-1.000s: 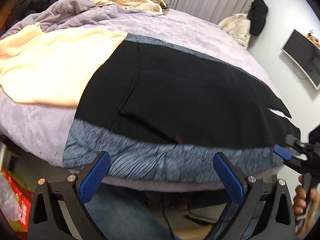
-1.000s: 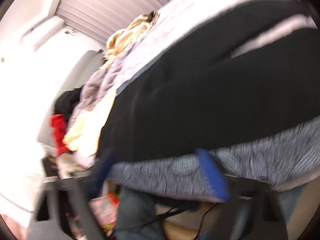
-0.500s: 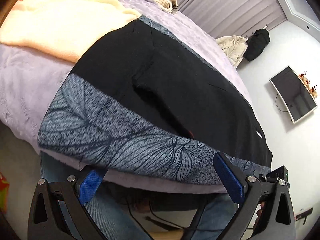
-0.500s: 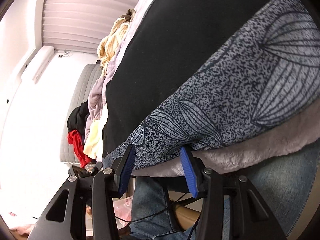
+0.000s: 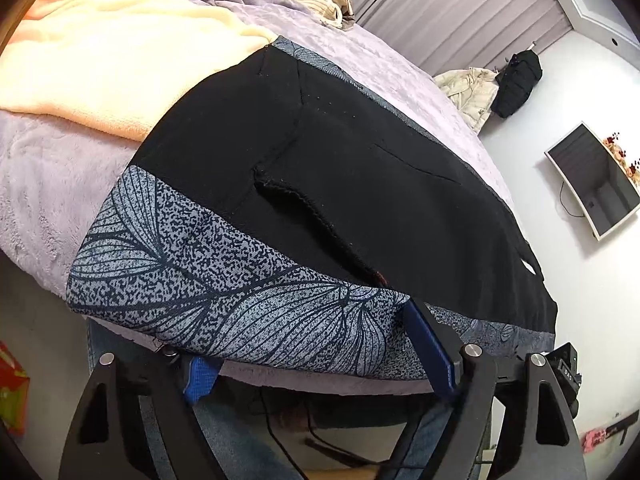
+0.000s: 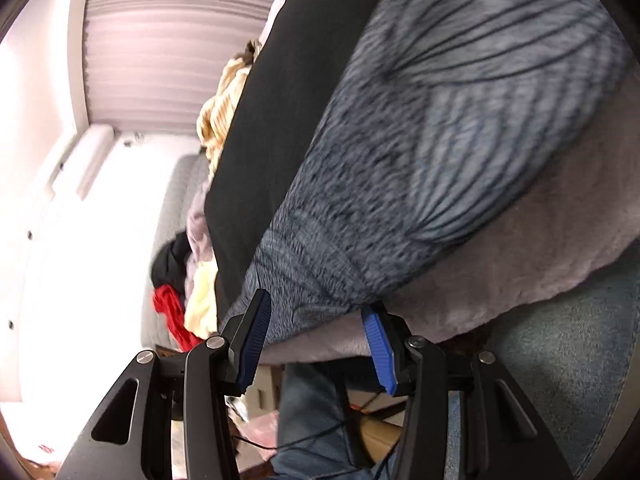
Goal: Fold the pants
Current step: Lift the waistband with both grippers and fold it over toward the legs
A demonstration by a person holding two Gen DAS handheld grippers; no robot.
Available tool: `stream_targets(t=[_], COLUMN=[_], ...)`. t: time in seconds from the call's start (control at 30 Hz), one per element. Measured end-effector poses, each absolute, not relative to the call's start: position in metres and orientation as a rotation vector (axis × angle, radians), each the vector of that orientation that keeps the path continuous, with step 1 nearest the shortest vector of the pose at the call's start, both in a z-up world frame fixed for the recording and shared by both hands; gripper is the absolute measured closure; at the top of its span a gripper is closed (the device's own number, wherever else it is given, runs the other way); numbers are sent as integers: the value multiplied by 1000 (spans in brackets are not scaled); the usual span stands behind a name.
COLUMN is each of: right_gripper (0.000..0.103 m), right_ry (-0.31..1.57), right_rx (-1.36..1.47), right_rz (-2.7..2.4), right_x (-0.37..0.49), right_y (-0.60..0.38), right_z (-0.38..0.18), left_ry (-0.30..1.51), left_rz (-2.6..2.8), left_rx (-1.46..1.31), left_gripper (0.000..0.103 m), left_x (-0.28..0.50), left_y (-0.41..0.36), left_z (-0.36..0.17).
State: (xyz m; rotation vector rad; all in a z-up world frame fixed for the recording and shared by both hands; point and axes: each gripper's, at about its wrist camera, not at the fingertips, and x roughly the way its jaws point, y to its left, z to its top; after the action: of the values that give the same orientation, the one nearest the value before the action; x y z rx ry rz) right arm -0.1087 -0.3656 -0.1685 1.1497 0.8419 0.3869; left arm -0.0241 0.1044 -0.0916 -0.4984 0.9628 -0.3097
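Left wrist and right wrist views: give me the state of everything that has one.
pants, spread flat on the bed, patterned edge at the bed's rim.
left claw, open, jaws just been closing, patterned edge between them.
right claw, open, jaws just been closing, patterned edge between them.
wall screen, off.
curtains, drawn.

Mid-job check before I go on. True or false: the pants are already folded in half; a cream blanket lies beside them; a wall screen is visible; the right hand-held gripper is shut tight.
1. The pants are folded in half: false, they lie spread flat on the bed.
2. A cream blanket lies beside them: true.
3. A wall screen is visible: true.
4. The right hand-held gripper is shut tight: false, its jaws stand apart around the patterned hem.
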Motion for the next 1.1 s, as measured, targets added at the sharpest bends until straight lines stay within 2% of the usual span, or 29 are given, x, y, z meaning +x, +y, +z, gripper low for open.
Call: stream_targets(t=[0.07,0.1,0.13,0.17,0.23,0.4,0.53,0.7,0.83,0.9,0.93,0.97,1.03,1.1], right_gripper=[54,62,92,95,95,95,95,95,95,91,90,90,89,89], right_ry=[787,769,730,705,683,633,618,658,757,809,856,893,983,998], right_rx=[1187,1198,1198,1186,1124,966,802,696,656,653,654,656,691,746], right_rz=[405,409,419,425,420,448,468,454,414,390,361,344,299,289], right_x=[-108,-106,-107,-107,-107,-85,-33,51,125,154,173,186,211,216], right_y=[-370,-371,-371,-371,-367,-366,-369,-374,-380,-381,-381,-382,-385,-391], right_z=[-167,-165,-158,-148,-124,-61,-2,37,22,3,-14,-32,-78,-99], left_ry=[960,958,956,951,930,853,776,689,696,730,747,764,820,869], left_rz=[-302,-296,-297,-307,-306,-301,-296,-247,-147,-68,-32,6,32,36], left_rx=[-496,-492,-484,-485,-501,-487,-399,-297,-235,-186,-163,-140,-104,-78], left_gripper=[22,29,43,50,54,54,54,54,54,48,39,36,36,36], left_x=[-24,-25,-28,-28,-27,-3,37,113,186,220,232,243,257,262], left_y=[102,101,95,95,101,97,80,59,57,56,54,52,48,46], left_z=[-90,-89,-89,-83,-73,-33,1,34,20,-2,-14,-30,-53,-61])
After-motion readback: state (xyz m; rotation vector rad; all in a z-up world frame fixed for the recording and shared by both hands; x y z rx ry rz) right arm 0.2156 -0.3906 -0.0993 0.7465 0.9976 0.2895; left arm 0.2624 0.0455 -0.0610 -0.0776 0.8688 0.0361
